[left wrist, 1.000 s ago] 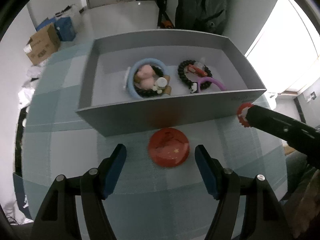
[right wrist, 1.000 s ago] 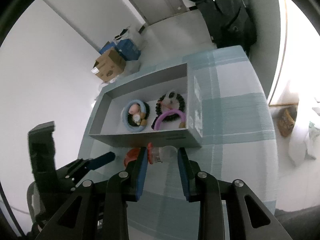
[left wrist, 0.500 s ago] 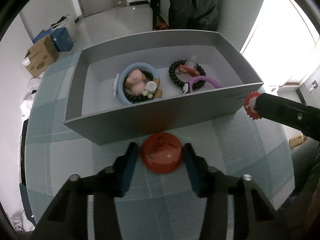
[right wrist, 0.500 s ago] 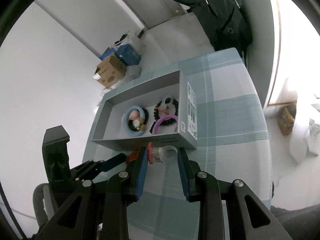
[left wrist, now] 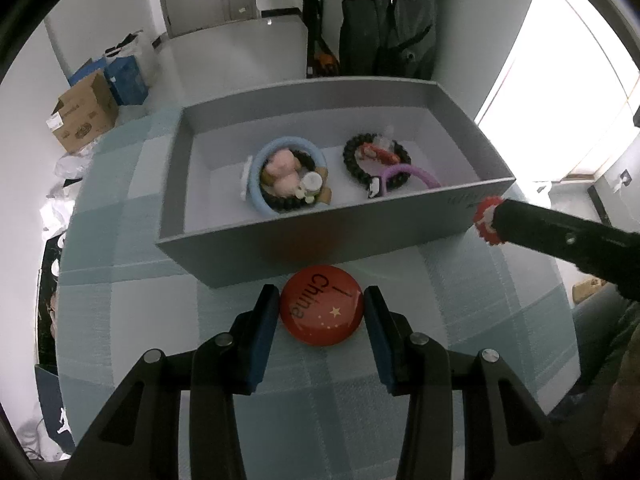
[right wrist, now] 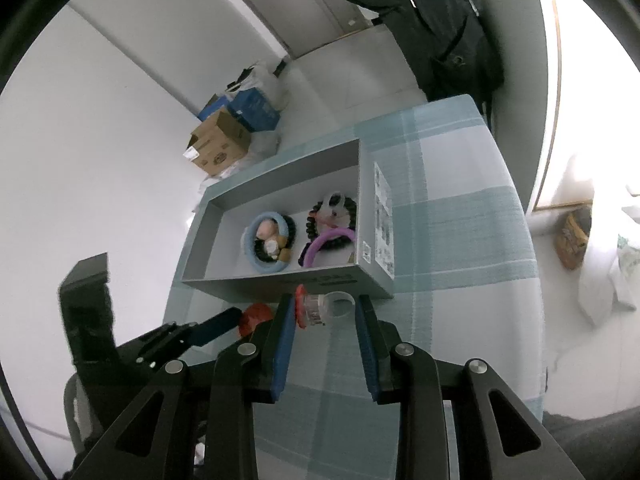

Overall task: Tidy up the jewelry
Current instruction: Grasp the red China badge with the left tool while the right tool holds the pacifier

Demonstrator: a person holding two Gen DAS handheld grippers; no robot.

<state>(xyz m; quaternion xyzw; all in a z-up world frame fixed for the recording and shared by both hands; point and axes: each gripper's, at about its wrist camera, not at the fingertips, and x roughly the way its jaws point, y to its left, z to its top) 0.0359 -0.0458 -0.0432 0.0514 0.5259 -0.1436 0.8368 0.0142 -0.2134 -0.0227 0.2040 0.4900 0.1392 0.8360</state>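
A round red badge (left wrist: 322, 310) with the word "China" and yellow stars lies on the checked cloth just in front of the grey box (left wrist: 280, 236). My left gripper (left wrist: 321, 304) is shut on it, blue pads against both edges. My right gripper (right wrist: 325, 312) is shut on a clear plastic ring with a red flower top (right wrist: 320, 309), held beside the box's near right corner. The flower top (left wrist: 488, 220) also shows in the left wrist view. Inside the box lie a blue bracelet (left wrist: 288, 180) around pink pieces, a black bead bracelet (left wrist: 376, 156) and a purple bracelet (left wrist: 408, 174).
The table carries a teal and white checked cloth (right wrist: 460, 240), with bare cloth to the right of the box. On the floor beyond stand a cardboard box (left wrist: 84, 116) and blue boxes (left wrist: 124, 76). A dark coat (left wrist: 384, 20) hangs behind the table.
My left gripper's jaws have closed from wide apart onto the red badge. The right gripper has kept still with the ring in it.
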